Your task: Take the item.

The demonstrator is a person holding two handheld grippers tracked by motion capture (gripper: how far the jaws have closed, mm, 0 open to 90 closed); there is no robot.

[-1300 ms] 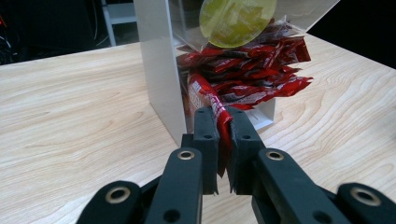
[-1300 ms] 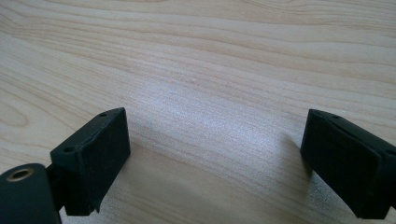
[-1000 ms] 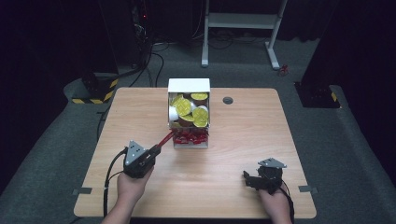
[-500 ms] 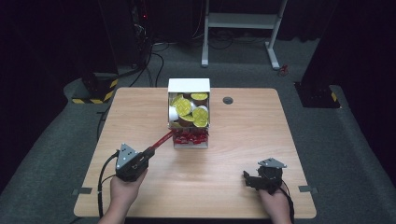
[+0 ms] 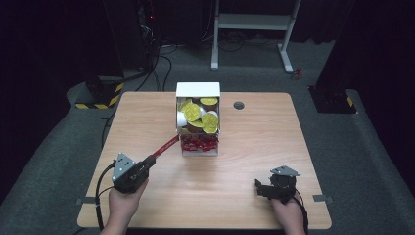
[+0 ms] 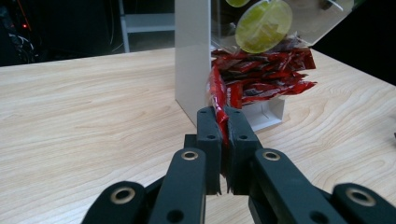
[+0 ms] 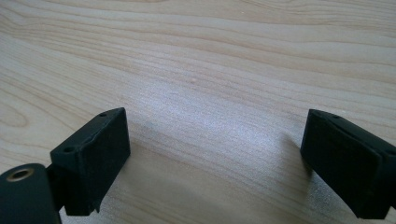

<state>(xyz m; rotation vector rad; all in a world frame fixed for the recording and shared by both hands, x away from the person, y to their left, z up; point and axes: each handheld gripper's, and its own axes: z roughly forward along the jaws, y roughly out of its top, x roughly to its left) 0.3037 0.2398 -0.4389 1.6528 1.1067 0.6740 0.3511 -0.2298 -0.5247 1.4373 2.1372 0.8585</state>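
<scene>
Red and glossy, a ketchup packet (image 6: 218,100) is sitting clamped between the jaws of the left gripper (image 6: 222,122), its lower end hidden inside the pinch and its upper end reaching toward the stack of red packets (image 6: 261,77) at the foot of the white dispenser box (image 6: 191,56). From the left gripper view it is hard to tell whether the packet's far tip is clear of that stack or lying against it. In the high view the packet (image 5: 164,147) is stretching as a thin red strip from the left gripper (image 5: 149,162) up to the box (image 5: 197,89), above the wooden table (image 5: 147,112). Yellow-lidded cups (image 5: 195,113) are filling the box's upper bin; their sides are mostly hidden behind one another. The right gripper (image 7: 215,158) is resting low over bare wood near the table's front right, its jaws standing wide apart with nothing between them. In the high view it (image 5: 262,188) is looking small and dark, and the person's hands are being cut off by the bottom edge.
</scene>
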